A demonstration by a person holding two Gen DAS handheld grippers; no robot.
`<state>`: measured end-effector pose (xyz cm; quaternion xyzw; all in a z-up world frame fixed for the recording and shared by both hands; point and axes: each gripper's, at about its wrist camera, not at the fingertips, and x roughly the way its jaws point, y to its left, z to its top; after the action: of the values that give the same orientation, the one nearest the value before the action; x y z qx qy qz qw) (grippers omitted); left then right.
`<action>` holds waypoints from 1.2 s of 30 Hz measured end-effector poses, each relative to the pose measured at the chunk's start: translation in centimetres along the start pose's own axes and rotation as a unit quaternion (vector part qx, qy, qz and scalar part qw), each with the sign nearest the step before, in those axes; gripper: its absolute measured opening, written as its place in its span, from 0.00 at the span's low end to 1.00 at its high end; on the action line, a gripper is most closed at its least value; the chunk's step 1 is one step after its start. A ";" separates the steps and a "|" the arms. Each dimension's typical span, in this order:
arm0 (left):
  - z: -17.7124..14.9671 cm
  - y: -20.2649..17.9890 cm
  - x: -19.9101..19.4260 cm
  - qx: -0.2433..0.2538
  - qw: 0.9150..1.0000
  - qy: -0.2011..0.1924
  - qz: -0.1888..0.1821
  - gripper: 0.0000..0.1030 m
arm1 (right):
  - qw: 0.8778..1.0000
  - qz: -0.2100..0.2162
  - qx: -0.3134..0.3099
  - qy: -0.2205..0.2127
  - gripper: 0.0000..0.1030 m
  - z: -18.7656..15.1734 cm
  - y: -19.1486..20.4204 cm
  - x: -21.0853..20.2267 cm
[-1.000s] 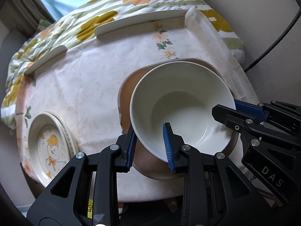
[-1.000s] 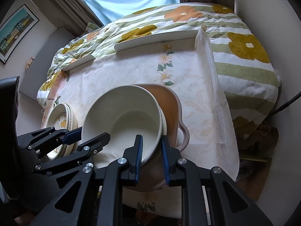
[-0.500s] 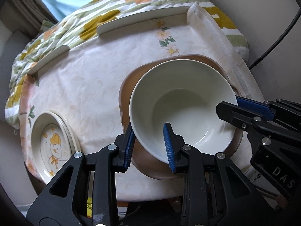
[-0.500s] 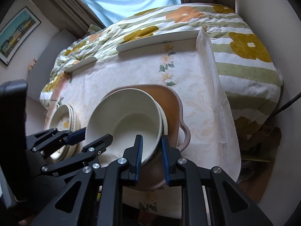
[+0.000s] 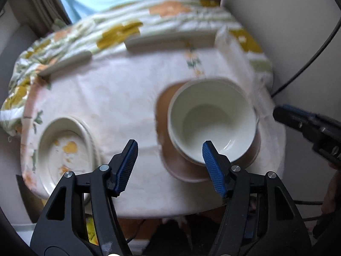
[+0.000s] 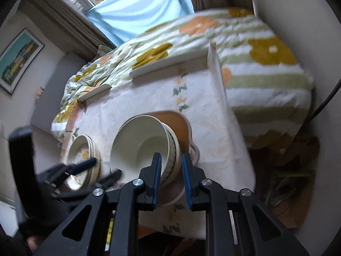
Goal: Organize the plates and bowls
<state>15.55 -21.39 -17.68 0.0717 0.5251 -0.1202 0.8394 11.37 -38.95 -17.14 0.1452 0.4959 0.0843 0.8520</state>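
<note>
My left claw [image 5: 169, 152] has just been opening and its jaws stand apart with nothing between them; one blue pad overlaps the near rim of the cream bowl [image 5: 213, 123] in view. That bowl sits nested in another on the brown plate [image 6: 181, 125], toward the right side of the table [image 5: 119, 98]. My right claw [image 6: 171, 166] is pinched together just beside the bowl's rim, gripping nothing I can see. Off to the left, a stack of patterned plates [image 5: 66, 153] sits near the table edge, well apart from the bowls. A pale floral cloth covers the table; behind it lie a flowered bedspread [image 6: 245, 49], a blue curtain [image 6: 136, 10] and a framed picture [image 6: 19, 57].
</note>
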 end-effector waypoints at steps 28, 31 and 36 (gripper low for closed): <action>-2.3 3.7 3.8 0.023 0.998 0.041 -0.043 0.93 | 0.985 -0.160 -0.042 0.058 0.90 -3.1 1.0 2.7; -1.8 3.1 5.6 0.026 0.996 0.080 -0.042 0.88 | 0.982 -0.147 -0.056 0.103 0.78 -2.4 0.7 4.8; -1.3 2.9 8.1 0.015 0.991 0.119 -0.054 0.78 | 0.975 -0.131 -0.086 0.156 0.62 -1.7 0.6 7.3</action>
<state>18.59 -19.30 -25.55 0.0699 0.6229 -0.1640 0.7618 13.48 -36.03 -23.71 -0.0094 0.6281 0.0358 0.7772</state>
